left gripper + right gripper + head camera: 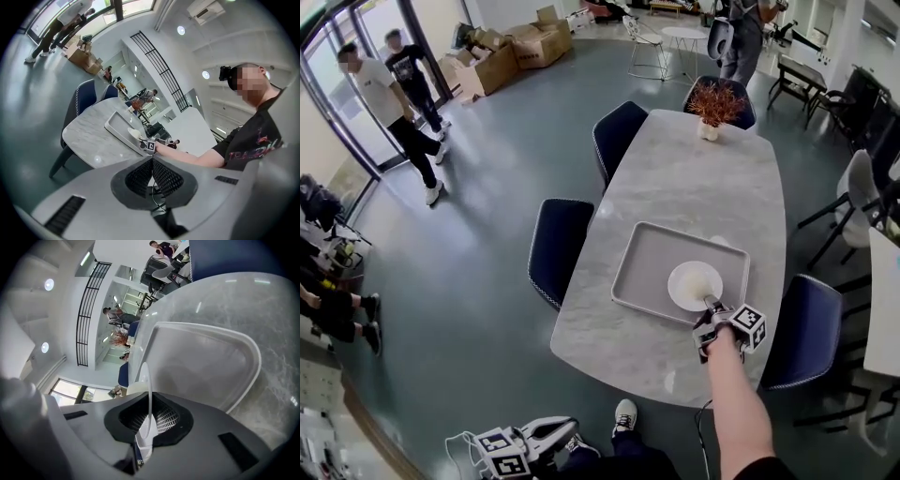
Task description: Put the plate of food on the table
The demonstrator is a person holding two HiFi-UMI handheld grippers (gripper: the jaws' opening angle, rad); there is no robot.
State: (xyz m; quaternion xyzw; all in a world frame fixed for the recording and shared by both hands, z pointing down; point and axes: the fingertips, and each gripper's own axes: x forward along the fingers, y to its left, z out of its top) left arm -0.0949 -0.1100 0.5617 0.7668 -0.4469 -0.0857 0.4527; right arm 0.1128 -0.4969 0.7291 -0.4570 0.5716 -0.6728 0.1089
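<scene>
Plate [695,284] seems down in tray [645,255] on table [694,173], right gripper [710,305] pinching its rim, left gripper [570,429] closed empty; release remains.

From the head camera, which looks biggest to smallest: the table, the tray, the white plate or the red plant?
1. table
2. tray
3. white plate and red plant: they look about alike. The plant stands farther from the camera, so I won't rank these two.
</scene>
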